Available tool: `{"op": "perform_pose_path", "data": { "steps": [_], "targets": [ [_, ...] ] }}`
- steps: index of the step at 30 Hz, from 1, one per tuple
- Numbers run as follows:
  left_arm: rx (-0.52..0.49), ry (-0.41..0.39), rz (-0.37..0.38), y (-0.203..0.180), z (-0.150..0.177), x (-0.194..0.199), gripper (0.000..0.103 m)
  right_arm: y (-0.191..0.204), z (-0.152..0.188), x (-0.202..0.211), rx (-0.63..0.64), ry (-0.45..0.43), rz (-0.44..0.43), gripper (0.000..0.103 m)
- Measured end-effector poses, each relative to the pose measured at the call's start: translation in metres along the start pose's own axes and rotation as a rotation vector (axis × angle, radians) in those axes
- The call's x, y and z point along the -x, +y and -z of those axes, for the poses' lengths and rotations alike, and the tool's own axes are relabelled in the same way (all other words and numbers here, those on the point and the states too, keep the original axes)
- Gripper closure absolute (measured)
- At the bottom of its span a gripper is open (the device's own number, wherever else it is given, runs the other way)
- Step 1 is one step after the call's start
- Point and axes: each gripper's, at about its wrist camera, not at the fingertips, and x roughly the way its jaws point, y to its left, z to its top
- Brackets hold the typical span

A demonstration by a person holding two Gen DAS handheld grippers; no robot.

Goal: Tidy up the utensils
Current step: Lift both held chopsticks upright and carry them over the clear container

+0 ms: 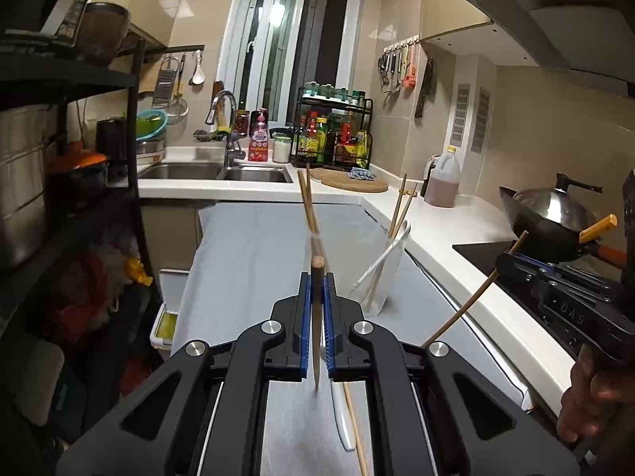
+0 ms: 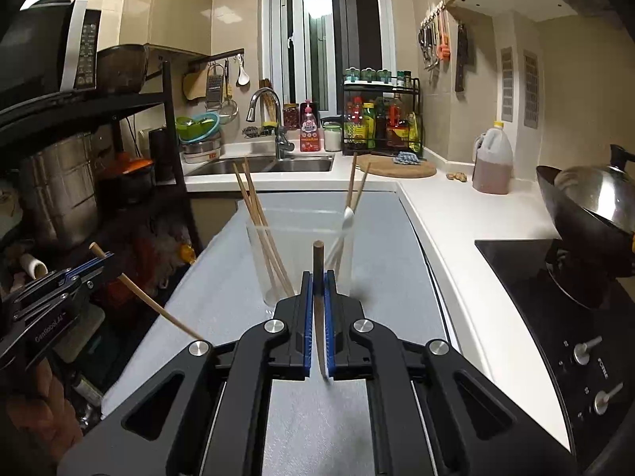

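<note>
My left gripper [image 1: 316, 281] is shut on a wooden chopstick [image 1: 316, 317] and holds it above the grey mat [image 1: 246, 261]. My right gripper [image 2: 317, 279] is shut on another wooden chopstick [image 2: 318, 297]. Two clear cups stand on the mat. The left cup [image 2: 270, 261] holds two chopsticks [image 2: 254, 206]. The right cup [image 1: 387, 273] holds two chopsticks [image 1: 401, 206] and a white spoon [image 1: 381, 261]. A white spoon [image 1: 341, 416] and a chopstick [image 1: 355, 428] lie on the mat under my left gripper. Each gripper shows in the other's view: the right [image 1: 506, 260], the left [image 2: 107, 258].
White counter [image 2: 456, 218] runs along the right with a black cooktop [image 2: 535, 297], a wok [image 2: 595, 198] and an oil jug [image 2: 492, 162]. Sink [image 2: 270, 164], round cutting board [image 2: 397, 166] and spice rack [image 2: 381, 119] stand behind. A black shelf rack [image 2: 119, 158] is left.
</note>
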Motion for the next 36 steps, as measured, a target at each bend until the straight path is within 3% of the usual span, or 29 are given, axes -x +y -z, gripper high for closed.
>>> {"op": "perform_pose_path", "data": {
  "steps": [6, 13, 22, 28, 36],
  "targets": [
    [-0.011, 0.022, 0.014, -0.001, -0.043, -0.004, 0.097, -0.007, -0.037, -0.009, -0.042, 0.023, -0.028, 0.098],
    [0.008, 0.030, 0.051, 0.002, -0.096, -0.011, 0.097, -0.011, -0.090, -0.005, -0.049, -0.032, -0.056, 0.098],
    [-0.051, -0.065, 0.071, -0.023, -0.170, -0.041, 0.097, -0.015, -0.153, -0.027, -0.049, -0.129, -0.067, 0.098],
    [-0.071, -0.032, 0.074, -0.029, -0.175, -0.095, 0.097, -0.018, -0.146, -0.069, -0.030, -0.099, -0.071, 0.098],
    [-0.075, 0.073, 0.062, -0.019, -0.133, -0.162, 0.097, -0.026, -0.113, -0.119, -0.030, -0.015, -0.065, 0.098]
  ]
}}
